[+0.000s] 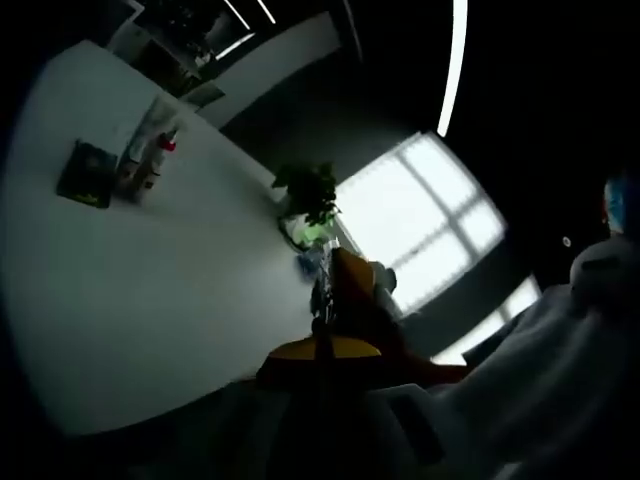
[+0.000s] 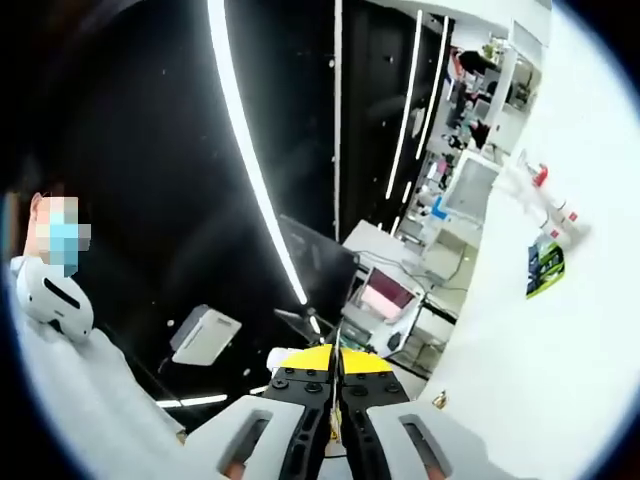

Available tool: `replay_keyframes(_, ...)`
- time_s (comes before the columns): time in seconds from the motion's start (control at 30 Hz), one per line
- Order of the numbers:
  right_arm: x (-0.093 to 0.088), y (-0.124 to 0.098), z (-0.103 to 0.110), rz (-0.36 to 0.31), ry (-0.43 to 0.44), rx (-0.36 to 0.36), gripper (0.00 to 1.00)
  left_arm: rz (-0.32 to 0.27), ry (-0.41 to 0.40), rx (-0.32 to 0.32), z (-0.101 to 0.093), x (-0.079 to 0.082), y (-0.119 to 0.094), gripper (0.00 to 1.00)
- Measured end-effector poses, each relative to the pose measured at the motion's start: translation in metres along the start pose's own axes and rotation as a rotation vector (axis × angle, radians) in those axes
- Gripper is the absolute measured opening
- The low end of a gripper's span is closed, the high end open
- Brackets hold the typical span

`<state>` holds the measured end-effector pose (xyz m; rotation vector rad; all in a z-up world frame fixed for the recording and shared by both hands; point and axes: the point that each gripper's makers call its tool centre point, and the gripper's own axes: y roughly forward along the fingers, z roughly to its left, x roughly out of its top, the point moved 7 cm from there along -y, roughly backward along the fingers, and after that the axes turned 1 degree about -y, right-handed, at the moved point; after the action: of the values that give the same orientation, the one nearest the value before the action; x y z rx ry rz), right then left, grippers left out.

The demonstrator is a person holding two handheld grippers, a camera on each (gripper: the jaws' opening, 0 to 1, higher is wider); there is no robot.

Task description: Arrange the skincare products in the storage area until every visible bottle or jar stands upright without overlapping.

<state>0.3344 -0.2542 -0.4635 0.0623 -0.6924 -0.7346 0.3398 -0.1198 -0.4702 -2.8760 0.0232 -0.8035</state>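
Dim room with ceiling light strips, a bright window and a broad white table (image 1: 150,300) where the skincare products wait far from both my grippers

In my left gripper view the table tilts away; the cluster of pale skincare bottles, one red-capped (image 1: 152,160), stands at its far end just beside a flat dark green packet (image 1: 85,175), and a leafy green potted plant (image 1: 308,195) sits at the table's edge near the window. My left gripper (image 1: 325,330) shows dark and blurred, so I cannot tell how its jaws stand. In my right gripper view my right gripper (image 2: 335,395) has its yellow-tipped jaws pressed together on nothing, well apart from the bottles, with cluttered desks and monitors (image 2: 390,295) beyond
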Motion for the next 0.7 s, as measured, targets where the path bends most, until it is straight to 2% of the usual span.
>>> replay_keyframes(0.07, -0.001, -0.001, 0.001, 0.046, -0.001, 0.007, 0.0, 0.016, -0.004, -0.007, -0.002, -0.001, -0.003, 0.0)
replay_keyframes(0.13, -0.007, -0.002, 0.001, 0.131, -0.056, -0.006, 0.0, 0.024, -0.021, -0.004, -0.002, -0.002, -0.004, 0.0)
replay_keyframes(0.23, -0.016, -0.001, 0.0, 0.2, -0.095, -0.024, 0.05, 0.034, -0.027, -0.009, -0.004, -0.002, -0.004, 0.0)
replay_keyframes(0.3, -0.02, -0.001, 0.001, 0.195, -0.08, -0.019, 0.0, 0.057, -0.027, -0.011, -0.005, -0.003, -0.004, 0.0)
replay_keyframes(0.33, -0.02, -0.001, 0.003, 0.183, -0.05, 0.009, 0.0, 0.063, -0.022, 0.004, -0.004, -0.003, -0.004, 0.0)
replay_keyframes(0.43, -0.022, -0.001, 0.0, 0.168, -0.047, -0.008, 0.0, 0.059, -0.016, 0.013, -0.003, -0.002, -0.006, 0.0)
replay_keyframes(0.7, -0.016, 0.002, -0.004, 0.086, 0.012, -0.051, 0.0, -0.039, 0.007, 0.043, 0.002, 0.002, -0.003, 0.0)
